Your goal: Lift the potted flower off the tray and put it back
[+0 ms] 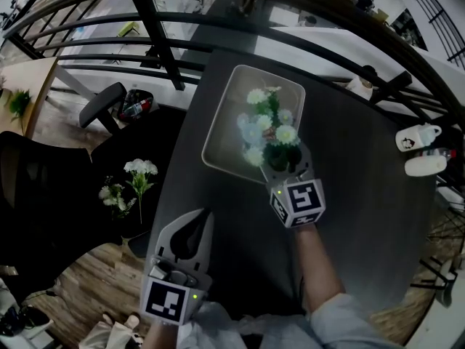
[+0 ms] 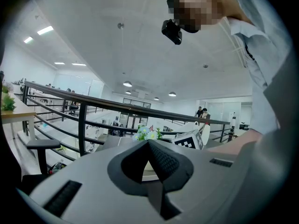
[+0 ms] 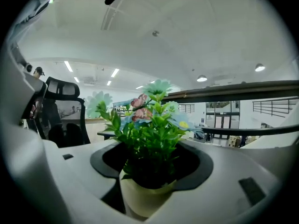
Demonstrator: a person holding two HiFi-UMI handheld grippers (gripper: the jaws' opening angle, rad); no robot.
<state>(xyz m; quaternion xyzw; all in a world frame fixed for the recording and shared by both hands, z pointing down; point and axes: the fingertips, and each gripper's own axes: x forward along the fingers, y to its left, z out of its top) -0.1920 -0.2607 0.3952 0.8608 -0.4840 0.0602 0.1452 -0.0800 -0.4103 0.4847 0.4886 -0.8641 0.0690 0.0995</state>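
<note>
The potted flower (image 1: 270,133), a pale pot with white and blue blooms, stands at the near right of the beige tray (image 1: 218,133) on the dark table. My right gripper (image 1: 280,160) reaches in from the near side, and its jaws are around the pot. In the right gripper view the cream pot (image 3: 147,197) sits between the black pads (image 3: 202,169), which touch its rim on both sides. My left gripper (image 1: 206,212) hovers near the table's front left edge, shut with nothing in it. In the left gripper view its pads (image 2: 164,161) meet, and the flowers (image 2: 147,133) show far ahead.
A white mug (image 1: 418,137) and a pale object lie at the table's right edge. A black railing (image 1: 160,35) runs along the far side. Left of the table are a black office chair (image 1: 43,195) and a bunch of white flowers (image 1: 136,179) on the floor.
</note>
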